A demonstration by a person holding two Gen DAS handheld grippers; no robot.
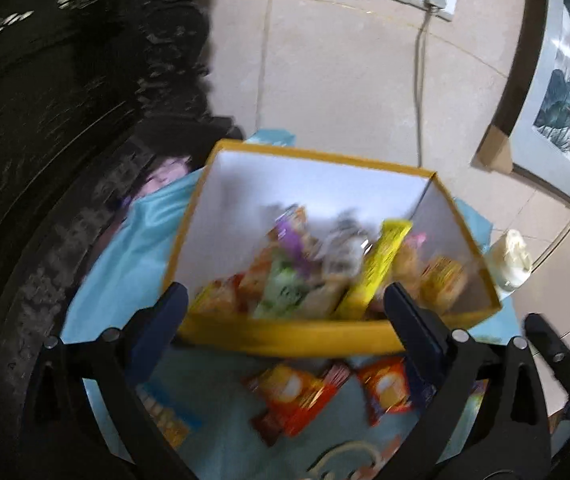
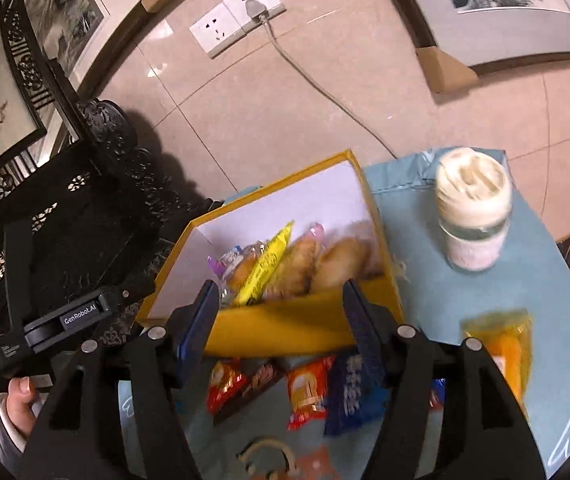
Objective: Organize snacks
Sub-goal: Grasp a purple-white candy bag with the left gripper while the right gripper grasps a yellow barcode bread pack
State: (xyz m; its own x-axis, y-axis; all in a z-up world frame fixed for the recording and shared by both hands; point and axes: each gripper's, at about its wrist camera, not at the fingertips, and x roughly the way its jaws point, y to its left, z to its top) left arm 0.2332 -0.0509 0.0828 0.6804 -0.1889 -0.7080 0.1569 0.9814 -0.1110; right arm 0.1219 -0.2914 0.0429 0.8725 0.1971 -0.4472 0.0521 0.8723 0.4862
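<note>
A yellow box point(image 1: 285, 336) with white inner walls stands on a round table under a light blue cloth point(image 1: 125, 264), near the table's far edge by the tiled wall. Both claws face the box's near wall. The left gripper point(image 1: 285, 308) is spread wide, its blue pads either side of that wall, with nothing pinched between them. The right gripper point(image 2: 281, 312) is also parted and empty, with the same wall showing between its fingers. Inside the box, packed snacks point(image 2: 285, 260) lean together, a long yellow packet point(image 1: 377, 268) among them. Loose red and orange packets point(image 2: 305, 392) and a blue packet point(image 2: 349, 392) lie on the cloth just in front of the box, below the claws. An orange packet point(image 2: 505, 348) lies toward the table's right edge. A capped jar point(image 2: 473, 216) stands to the right of the box.
</note>
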